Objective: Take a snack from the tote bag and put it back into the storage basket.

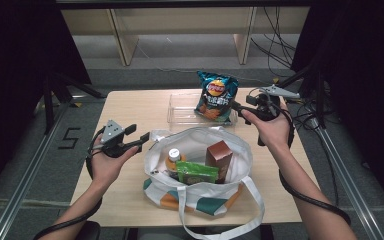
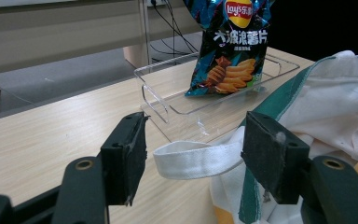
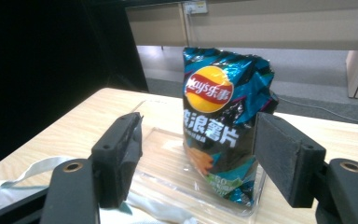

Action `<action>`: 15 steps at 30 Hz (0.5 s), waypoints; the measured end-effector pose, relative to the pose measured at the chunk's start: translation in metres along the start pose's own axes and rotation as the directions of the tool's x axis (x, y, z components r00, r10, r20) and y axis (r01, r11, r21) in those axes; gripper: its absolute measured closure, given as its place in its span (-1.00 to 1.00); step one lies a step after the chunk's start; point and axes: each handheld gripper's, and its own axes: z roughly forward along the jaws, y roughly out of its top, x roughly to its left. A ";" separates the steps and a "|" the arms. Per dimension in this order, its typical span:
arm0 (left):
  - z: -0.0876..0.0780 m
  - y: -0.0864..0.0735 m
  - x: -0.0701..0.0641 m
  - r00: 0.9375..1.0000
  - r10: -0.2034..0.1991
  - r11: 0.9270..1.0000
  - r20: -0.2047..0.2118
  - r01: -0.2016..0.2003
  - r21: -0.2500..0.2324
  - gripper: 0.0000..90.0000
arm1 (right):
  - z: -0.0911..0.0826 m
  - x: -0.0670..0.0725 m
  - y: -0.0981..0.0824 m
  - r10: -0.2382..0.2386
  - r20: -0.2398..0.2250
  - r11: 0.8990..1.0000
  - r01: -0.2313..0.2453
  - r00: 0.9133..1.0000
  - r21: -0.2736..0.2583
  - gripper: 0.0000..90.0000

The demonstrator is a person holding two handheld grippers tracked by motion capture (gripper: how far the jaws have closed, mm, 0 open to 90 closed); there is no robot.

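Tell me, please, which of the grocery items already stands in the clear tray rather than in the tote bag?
The blue chip bag: it stands upright in the clear tray, while the bottle, green packet and brown box sit inside the tote bag.

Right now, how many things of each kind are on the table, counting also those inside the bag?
Chip bags: 1, chip bag
Clear trays: 1, clear tray
Tote bags: 1, tote bag
Bottles: 1, bottle
Brown boxes: 1, brown box
Green packets: 1, green packet
Total: 6
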 end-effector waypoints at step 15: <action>0.000 -0.002 -0.002 1.000 0.011 1.000 0.002 -0.011 0.015 -0.14 | -0.032 0.025 -0.015 -0.031 -0.076 0.999 0.033 0.997 0.033 -0.17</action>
